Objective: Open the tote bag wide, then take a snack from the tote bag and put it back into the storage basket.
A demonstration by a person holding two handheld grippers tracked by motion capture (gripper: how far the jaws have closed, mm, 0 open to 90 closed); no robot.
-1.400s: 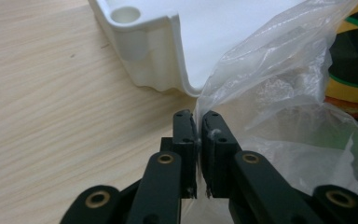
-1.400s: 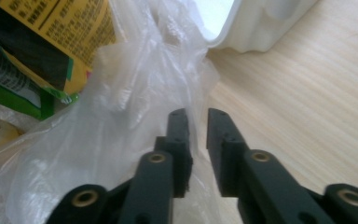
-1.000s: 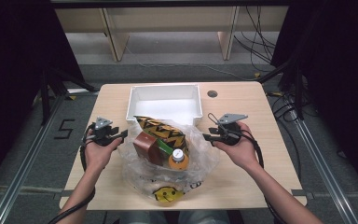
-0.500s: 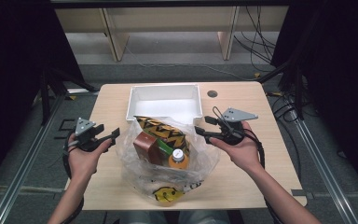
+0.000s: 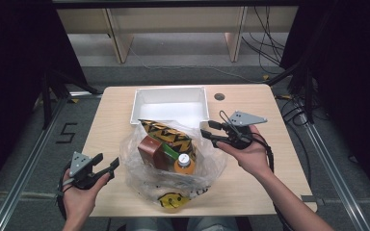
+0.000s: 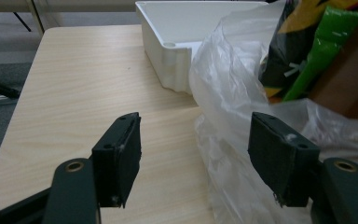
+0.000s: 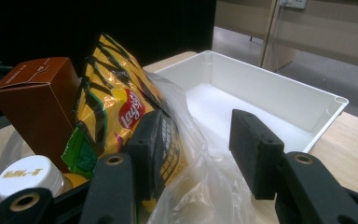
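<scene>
A clear plastic bag [image 5: 173, 185] with a yellow smiley print lies open mid-table. In it are a yellow-black chips bag [image 5: 166, 134] [image 7: 121, 112], a brown box [image 5: 149, 150] [image 7: 37, 102] and a white-capped orange bottle [image 5: 184, 162] [image 7: 25, 179]. My left gripper [image 5: 107, 162] [image 6: 198, 140] is open just left of the bag; its jaws have just been closing slightly, with the bag's film [image 6: 223, 93] ahead of them, untouched. My right gripper [image 5: 208, 130] [image 7: 198, 135] is open at the bag's right rim. Its jaws have just been closing, with loose film between them and not pinched.
An empty white bin [image 5: 139, 103] [image 6: 168, 56] [image 7: 270, 88] stands behind the bag. A round hole [image 5: 219, 96] sits in the tabletop to the bin's right. The wooden table [image 5: 270, 144] has bare wood on both sides of the bag; my left hand is at its front-left edge.
My left gripper has drawn away from the bag's left rim toward the table's front-left corner. The right gripper has lifted a little and stays at the right rim.
</scene>
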